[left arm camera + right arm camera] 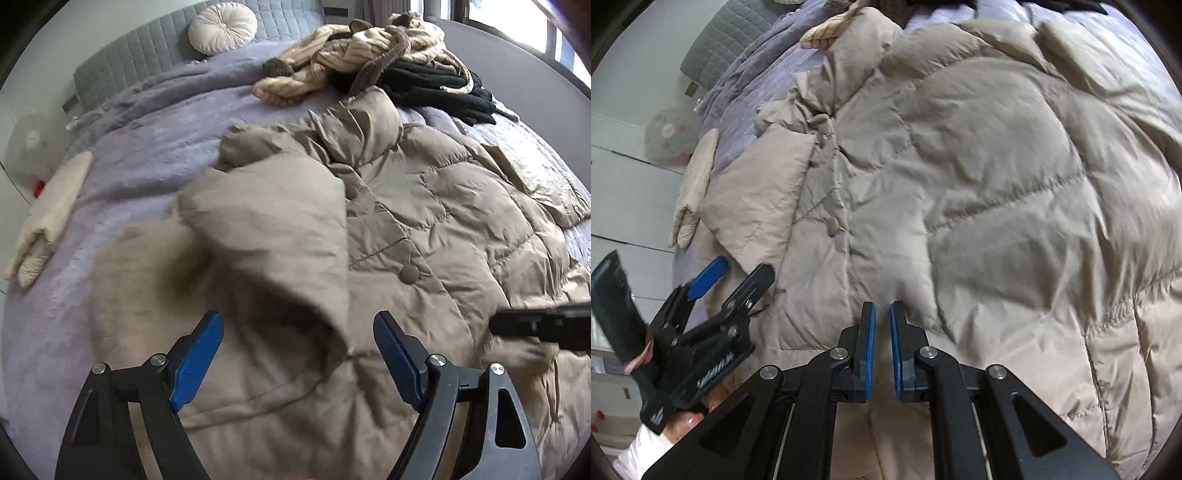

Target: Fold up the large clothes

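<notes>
Okay, my left gripper (297, 328) hangs spread wide over the folded-in flap, gripping nothing; my right gripper (882, 314) is barely parted, empty. Beige puffer coat (424, 221) sprawls across the bed (155, 140). I'd pinch both hem corners evenly before folding.

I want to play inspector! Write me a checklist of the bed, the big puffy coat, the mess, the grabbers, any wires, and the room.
Surface: bed with lavender blanket.
Job's things: beige puffy coat spread out, one flap folded over.
Clutter: striped tan garment, black clothes, cream item, round pillow.
Grippers: left gripper open, empty; right gripper slightly open, empty.
Cables: nothing seen.
Surroundings: grey headboard, window.
</notes>
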`<state>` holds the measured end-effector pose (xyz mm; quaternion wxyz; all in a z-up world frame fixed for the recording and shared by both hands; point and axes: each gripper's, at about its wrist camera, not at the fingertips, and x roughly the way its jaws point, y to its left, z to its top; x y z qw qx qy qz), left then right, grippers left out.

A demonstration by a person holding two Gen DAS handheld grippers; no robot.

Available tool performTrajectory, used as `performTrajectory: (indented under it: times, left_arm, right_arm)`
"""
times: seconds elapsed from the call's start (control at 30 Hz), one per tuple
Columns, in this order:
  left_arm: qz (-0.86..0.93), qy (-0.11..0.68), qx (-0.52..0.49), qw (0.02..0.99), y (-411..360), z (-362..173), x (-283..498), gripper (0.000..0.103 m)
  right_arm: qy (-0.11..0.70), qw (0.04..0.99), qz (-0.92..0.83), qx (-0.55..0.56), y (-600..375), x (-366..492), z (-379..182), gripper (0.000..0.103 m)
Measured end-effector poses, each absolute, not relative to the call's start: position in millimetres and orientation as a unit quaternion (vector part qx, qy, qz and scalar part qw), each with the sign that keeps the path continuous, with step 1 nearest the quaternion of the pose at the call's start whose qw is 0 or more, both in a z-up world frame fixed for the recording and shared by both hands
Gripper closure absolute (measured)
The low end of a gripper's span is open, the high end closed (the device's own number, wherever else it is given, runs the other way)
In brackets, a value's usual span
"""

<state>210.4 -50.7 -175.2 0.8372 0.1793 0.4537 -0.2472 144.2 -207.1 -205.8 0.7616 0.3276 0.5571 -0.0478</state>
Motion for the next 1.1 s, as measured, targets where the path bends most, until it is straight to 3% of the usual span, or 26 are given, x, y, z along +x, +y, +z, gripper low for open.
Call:
performTrajectory:
  times: [0.03, 0.07, 0.13, 0.27, 0.4, 0.63, 0.8, 0.97, 1.0, 1.07, 1.1]
  left_arm:
    - [-0.243, 0.449, 0.171, 0.842, -40.1, -168.3, 208.5, 0.019]
    - [-0.239, 0.446, 0.165, 0.847, -32.9, -164.4, 210.2, 0.019]
    - [-0.205, 0.436, 0.141, 0.865, -1.5, -152.2, 217.5, 0.019]
    - [-0.127, 0.453, 0.077, 0.879, 66.7, -145.6, 251.9, 0.019]
    - [-0.07, 0.489, 0.01, 0.869, 122.8, -161.4, 292.0, 0.019]
    - [-0.089, 0.553, -0.099, 0.822, 165.5, -205.9, 335.3, 0.019]
    - [-0.083, 0.553, -0.088, 0.825, 150.0, -213.4, 340.0, 0.019]
    - [-0.064, 0.551, -0.023, 0.832, 127.6, -221.7, 342.3, 0.019]
    - [-0.059, 0.551, -0.018, 0.832, 126.0, -222.4, 343.0, 0.019]
    - [-0.05, 0.544, -0.02, 0.837, 129.4, -217.4, 341.5, 0.019]
    - [-0.041, 0.533, -0.02, 0.845, 129.9, -211.6, 341.8, 0.019]
  right_arm:
    - [0.557, 0.767, -0.049, 0.314, -203.4, 148.5, -199.9, 0.066]
    - [0.555, 0.774, -0.049, 0.3, -196.6, 151.9, -193.1, 0.04]
    - [0.542, 0.796, -0.039, 0.266, -176.8, 170.0, -176.9, 0.02]
    - [0.53, 0.831, -0.003, 0.171, -128.2, 208.9, -153.5, 0.02]
    - [0.558, 0.827, 0.008, 0.071, -79.3, 241.2, -165.4, 0.02]
    - [0.547, 0.832, -0.072, 0.052, -111.5, 252.1, -187.2, 0.02]
    - [0.564, 0.796, -0.129, 0.178, -195.4, 218.6, -220.8, 0.028]
    - [0.515, 0.798, -0.11, 0.294, -237.2, 200.5, -222.5, 0.034]
    - [0.509, 0.792, -0.105, 0.32, -244.1, 201.4, -224.4, 0.044]
    - [0.507, 0.774, -0.086, 0.37, -255.6, 206.9, -233.0, 0.09]
    - [0.506, 0.768, -0.078, 0.384, -259.1, 210.4, -234.9, 0.091]
